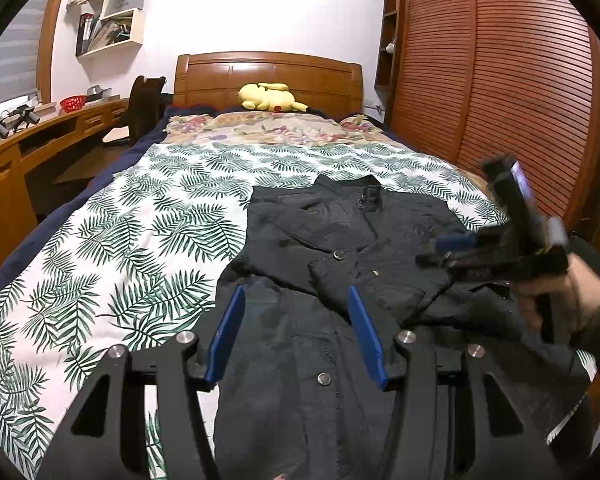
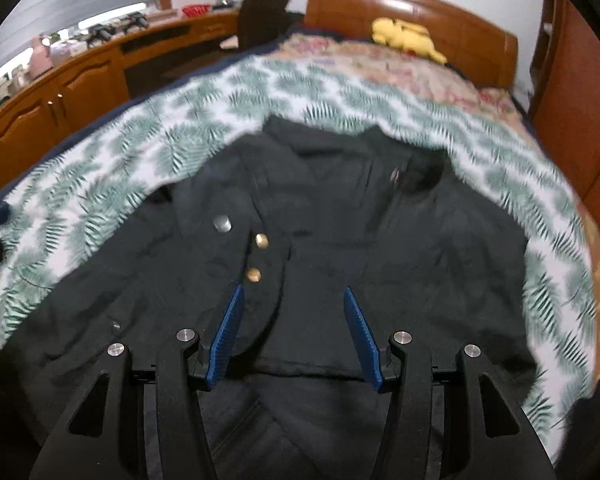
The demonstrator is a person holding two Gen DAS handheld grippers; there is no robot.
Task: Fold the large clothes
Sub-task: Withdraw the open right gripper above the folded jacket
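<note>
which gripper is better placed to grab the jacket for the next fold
Left, probably. The left gripper hangs open low over the jacket front; the right gripper looks higher and blurred.

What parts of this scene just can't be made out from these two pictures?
- Black button-front jacket: its hem runs off the bottom edge in both views, behind the gripper frames.
- Right wrist view: motion-blurred, so the leaf-print bedspread lacks detail.
- Right gripper: blurred in the left wrist view.
- White wall shelf: contents too small.

Matt black cloth jacket (image 1: 332,248) with shiny metal snaps, leaf-print cotton bedspread (image 1: 140,232), glossy wooden headboard (image 1: 268,76)
</note>
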